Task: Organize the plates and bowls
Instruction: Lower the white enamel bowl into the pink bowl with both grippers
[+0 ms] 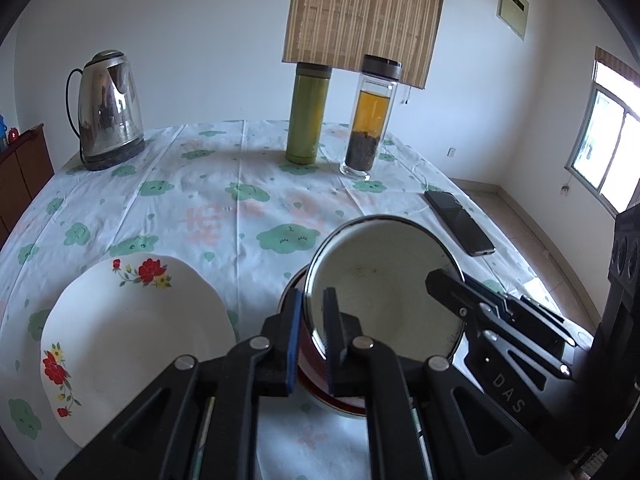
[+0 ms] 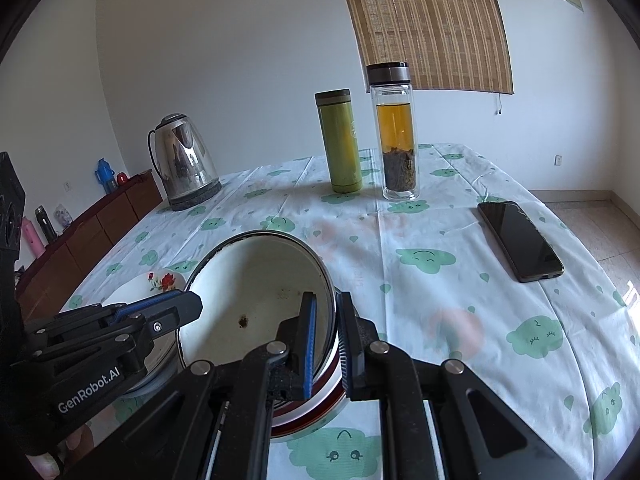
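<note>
Both claws grip the same enamel bowl [image 1: 384, 296], one on each side of its rim. Seen from its own camera, the left gripper [image 1: 314, 344] has its blue-padded fingers [image 1: 294, 340] pinched on the rim's left edge, one pad inside and one outside. The right gripper [image 2: 326, 344] is clamped likewise on the opposite edge, with the wall of the bowl [image 2: 256, 304] between its pads. Each gripper also shows in the other's view, reaching in from the side.

The bowl is tilted, its cream inside with a few dark specks turned toward the cameras. It sits over a second bowl [image 1: 344, 400] with a red band on its outer wall; the lower one rests on the tablecloth [image 1: 208, 208]. Whether the upper bowl has settled fully into the lower one I cannot tell; the tilt suggests it has not.

Just left of the bowls lies a white plate with red flowers [image 1: 132, 332], flat on the cloth and alone. By my reading, the bowls are nearly stacked, and the plate has no partner in view, so little seems left beyond seating the upper bowl level and letting go.

Farther off on the right lies a black phone [image 1: 460, 222]. At the far edge stand a green flask [image 1: 308, 114], a glass tea bottle [image 1: 370, 120] and a steel kettle [image 1: 108, 108].
</note>
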`<state>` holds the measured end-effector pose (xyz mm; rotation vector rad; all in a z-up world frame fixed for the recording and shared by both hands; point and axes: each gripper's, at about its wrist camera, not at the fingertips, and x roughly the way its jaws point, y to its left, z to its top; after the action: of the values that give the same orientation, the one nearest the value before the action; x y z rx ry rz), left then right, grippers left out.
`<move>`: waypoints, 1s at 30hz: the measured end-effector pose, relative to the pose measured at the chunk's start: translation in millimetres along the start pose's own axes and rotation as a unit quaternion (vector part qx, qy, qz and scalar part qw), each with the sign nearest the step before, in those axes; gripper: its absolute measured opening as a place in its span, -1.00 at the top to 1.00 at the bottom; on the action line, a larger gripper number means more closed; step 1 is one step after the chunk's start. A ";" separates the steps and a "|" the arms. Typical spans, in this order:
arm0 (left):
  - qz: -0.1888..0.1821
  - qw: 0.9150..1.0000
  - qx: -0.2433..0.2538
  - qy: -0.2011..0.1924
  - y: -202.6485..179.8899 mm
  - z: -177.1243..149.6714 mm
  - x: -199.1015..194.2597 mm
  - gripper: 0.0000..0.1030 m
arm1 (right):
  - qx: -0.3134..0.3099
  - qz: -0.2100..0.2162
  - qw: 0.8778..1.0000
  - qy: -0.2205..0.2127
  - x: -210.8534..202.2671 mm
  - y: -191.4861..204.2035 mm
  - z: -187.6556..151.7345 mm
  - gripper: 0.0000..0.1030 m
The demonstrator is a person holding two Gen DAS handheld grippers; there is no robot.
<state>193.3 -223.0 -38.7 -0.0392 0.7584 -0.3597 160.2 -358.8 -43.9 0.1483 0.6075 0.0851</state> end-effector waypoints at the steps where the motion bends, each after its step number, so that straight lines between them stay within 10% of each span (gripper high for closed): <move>1: 0.001 1.000 0.000 0.001 0.4 0.0 1.0 0.87 | 0.000 0.000 1.000 0.002 0.5 0.1 -0.2 0.77; 30: -0.005 1.000 -0.003 0.012 4.3 -3.0 11.5 0.87 | 0.009 0.009 1.000 0.014 6.7 -3.3 -4.2 0.73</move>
<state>200.2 -222.5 -49.2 -0.0455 0.7838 -0.3684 163.5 -360.8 -51.6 0.1700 0.6356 0.0988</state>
